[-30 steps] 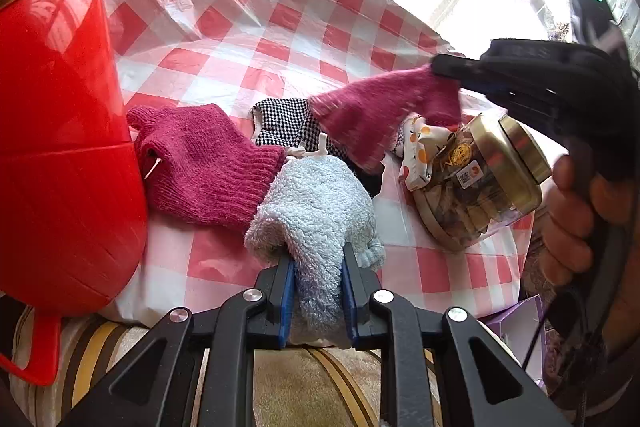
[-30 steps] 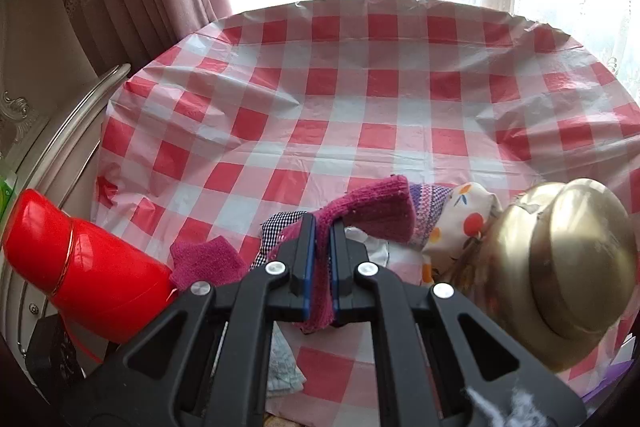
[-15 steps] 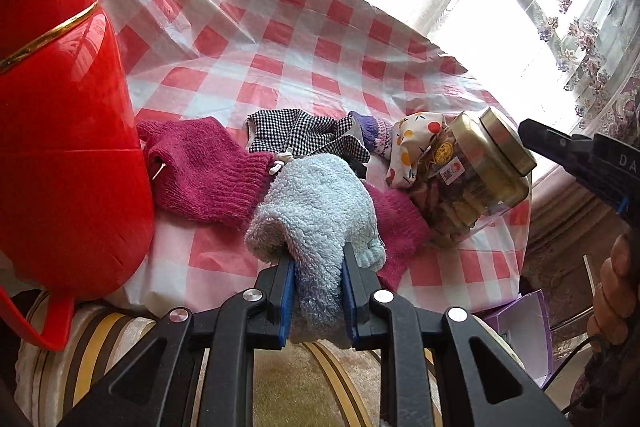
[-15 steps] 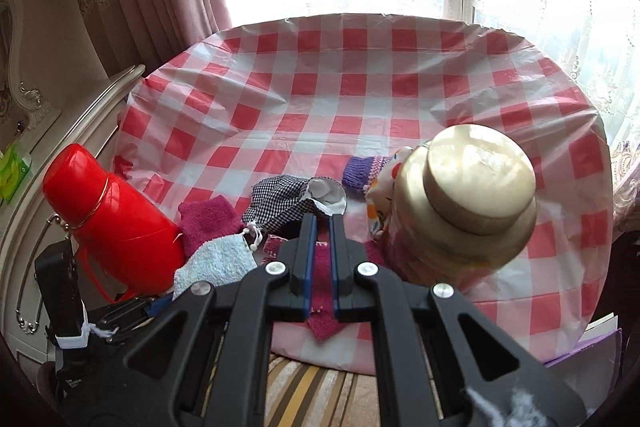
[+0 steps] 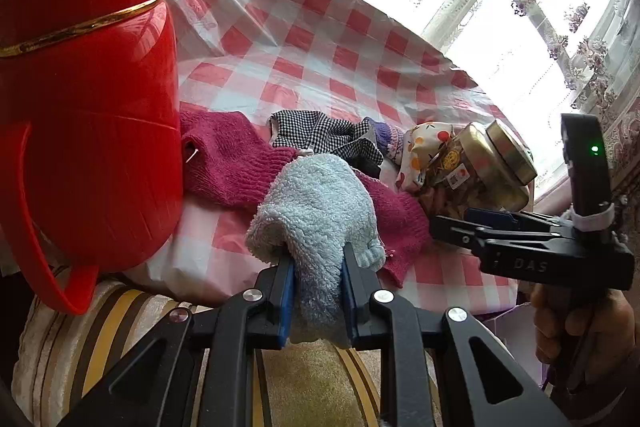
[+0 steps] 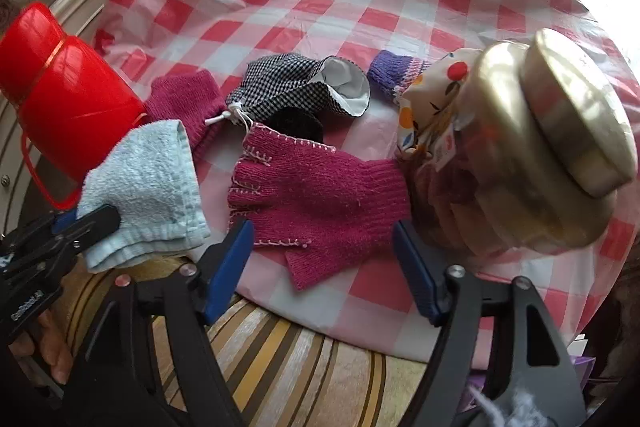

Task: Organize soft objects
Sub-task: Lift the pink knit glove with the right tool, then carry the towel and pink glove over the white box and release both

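Left gripper (image 5: 316, 291) clamped on the pale blue fluffy cloth (image 5: 316, 215), blue pads pressed into its lower end, most of the cloth bulging above the jaws at the near edge of the surface (image 5: 304, 27). Same cloth seen from the right wrist camera at far left (image 6: 148, 183), pinched by a black finger, hanging at the surface edge beside the red thermos (image 6: 64, 83).

Right gripper (image 6: 322, 259) wide apart now, jaws just sprung open, nothing pressed between the pads. Magenta fingerless glove (image 6: 320, 203) lying flat on the red-and-white checked cloth directly ahead of those open jaws, cuff toward the jar, thumb pointing to the near edge, pads clear of it on either side. Released, by the look of it.

Second magenta knit piece (image 6: 186, 103) further left, touching the thermos and partly under the blue cloth. Black-and-white checked drawstring pouch (image 6: 288, 91) behind the glove, mouth open, white cord trailing left. Something small and black (image 6: 296, 125) tucked between pouch and glove. Purple knit cuff (image 6: 394, 75) just beyond, beside a cream fabric with fruit print (image 6: 436, 95) leaning against the glass jar with gold lid (image 6: 560, 119). Jar tilted, right at the glove's cuff.

Striped cushion (image 6: 280, 355) below the surface edge. Person's hand (image 5: 580, 323) on the right gripper's handle.
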{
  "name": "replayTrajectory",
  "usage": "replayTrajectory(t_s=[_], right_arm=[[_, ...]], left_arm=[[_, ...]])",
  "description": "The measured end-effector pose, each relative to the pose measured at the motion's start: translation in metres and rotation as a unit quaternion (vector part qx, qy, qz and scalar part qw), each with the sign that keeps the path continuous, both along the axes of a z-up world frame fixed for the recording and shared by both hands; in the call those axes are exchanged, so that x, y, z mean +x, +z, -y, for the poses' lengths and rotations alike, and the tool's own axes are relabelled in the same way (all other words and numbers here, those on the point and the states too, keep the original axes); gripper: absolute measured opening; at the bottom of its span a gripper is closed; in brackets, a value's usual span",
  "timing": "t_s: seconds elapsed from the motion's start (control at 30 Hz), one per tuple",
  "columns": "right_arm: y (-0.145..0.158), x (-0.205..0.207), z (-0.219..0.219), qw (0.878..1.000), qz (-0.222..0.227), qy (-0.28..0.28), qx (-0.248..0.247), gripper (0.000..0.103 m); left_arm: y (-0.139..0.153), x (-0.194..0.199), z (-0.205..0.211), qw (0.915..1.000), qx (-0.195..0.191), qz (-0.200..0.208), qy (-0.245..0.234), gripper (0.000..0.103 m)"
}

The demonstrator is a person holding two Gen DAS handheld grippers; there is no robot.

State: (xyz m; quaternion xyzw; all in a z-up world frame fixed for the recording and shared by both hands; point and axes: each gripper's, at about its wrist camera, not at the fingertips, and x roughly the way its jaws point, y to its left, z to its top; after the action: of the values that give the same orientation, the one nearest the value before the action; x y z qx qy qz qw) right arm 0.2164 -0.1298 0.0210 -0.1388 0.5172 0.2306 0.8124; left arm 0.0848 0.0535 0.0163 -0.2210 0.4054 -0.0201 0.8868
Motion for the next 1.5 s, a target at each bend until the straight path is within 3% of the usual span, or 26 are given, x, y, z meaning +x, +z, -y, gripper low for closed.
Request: replayTrajectory(t_s=[0.23, 0.47, 0.53, 0.57, 0.6, 0.7, 0.77, 1.2, 1.5], right_arm=[[-0.054, 0.024, -0.031, 0.994, -0.024, 0.065, -0.085, 0.085], [-0.073, 0.026, -0.031, 0.993, -0.017, 0.078, -0.085, 0.085], [-0.071, 0.023, -0.031, 0.993, -0.018, 0.086, -0.075, 0.071], [-0.071, 0.020, -0.030, 0.994, -0.034, 0.090, -0.055, 0.054], [-0.070, 0.018, -0.028, 0.994, -0.038, 0.087, -0.048, 0.044], [-0.068, 0.011, -0.028, 0.994, -0.035, 0.095, -0.050, 0.019], [-0.067, 0.007, -0.023, 0.994, -0.039, 0.087, -0.048, 0.015], [0.003, -0.036, 0.059, 1.000, 0.004, 0.019, 0.003, 0.014], [0.053, -0.065, 0.102, 0.998, 0.046, -0.044, 0.026, 0.014]], left_arm=[[-0.006, 0.005, 0.001, 0.9999, 0.005, -0.014, -0.002, 0.021], [-0.015, 0.012, -0.003, 0.9996, -0.008, -0.029, -0.001, 0.021], [-0.016, 0.013, -0.003, 0.9995, -0.008, -0.030, -0.003, 0.021], [-0.016, 0.014, -0.003, 0.9995, -0.008, -0.030, -0.004, 0.021], [-0.017, 0.014, -0.002, 0.9995, -0.008, -0.031, -0.004, 0.021], [-0.018, 0.015, -0.003, 0.9994, -0.010, -0.033, -0.004, 0.021], [-0.017, 0.015, -0.003, 0.9994, -0.009, -0.032, -0.004, 0.021], [0.000, 0.006, 0.004, 0.9999, 0.009, -0.008, -0.012, 0.021], [0.021, -0.002, 0.030, 0.9990, 0.007, 0.014, -0.042, 0.021]])
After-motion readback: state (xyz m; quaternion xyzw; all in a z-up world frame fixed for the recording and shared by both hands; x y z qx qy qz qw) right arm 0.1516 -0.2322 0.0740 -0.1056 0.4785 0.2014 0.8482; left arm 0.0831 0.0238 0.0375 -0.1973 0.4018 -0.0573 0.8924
